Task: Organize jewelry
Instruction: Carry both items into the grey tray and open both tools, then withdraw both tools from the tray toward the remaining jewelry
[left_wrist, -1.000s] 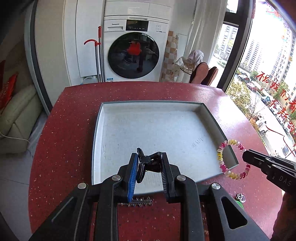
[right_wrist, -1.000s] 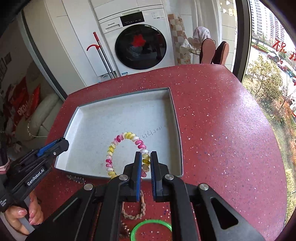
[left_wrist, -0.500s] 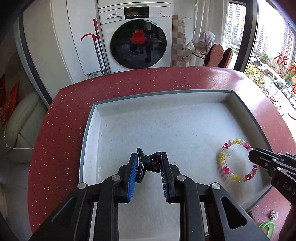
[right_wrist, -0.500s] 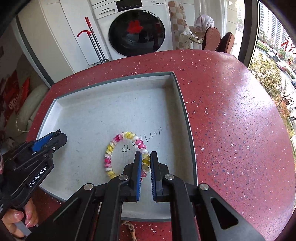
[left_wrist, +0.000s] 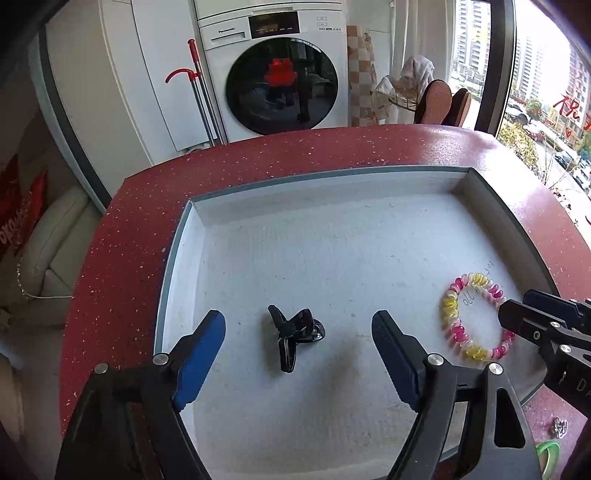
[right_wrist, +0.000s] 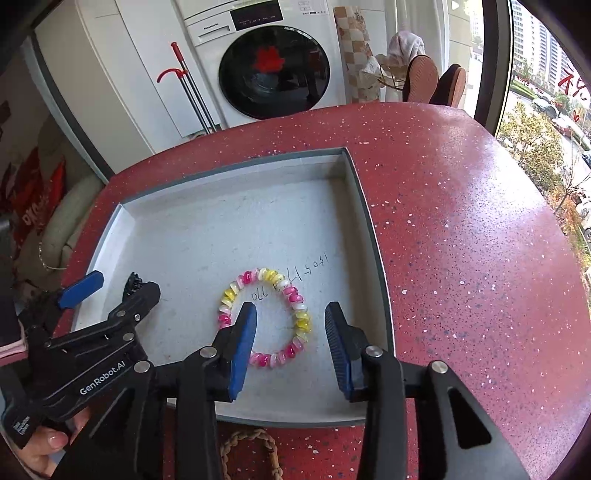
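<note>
Where gripper (left_wrist: 298, 334) gapes: clip (left_wrist: 293, 336) between.

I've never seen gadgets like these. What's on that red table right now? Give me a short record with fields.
tray: grey tray on the red table
black hair clip: lying in tray, released
beaded bracelet: lying in tray, released
left gripper: jaws just opened wide, clip lying loose between them
right gripper: jaws just opened, pads apart, over bracelet
outside tray: braided bracelet, green bangle

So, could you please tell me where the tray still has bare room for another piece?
The tray is bare across its far half, from the back wall down to the black hair clip and the beaded bracelet. The near edge is crowded: both items and both open grippers sit there.
</note>
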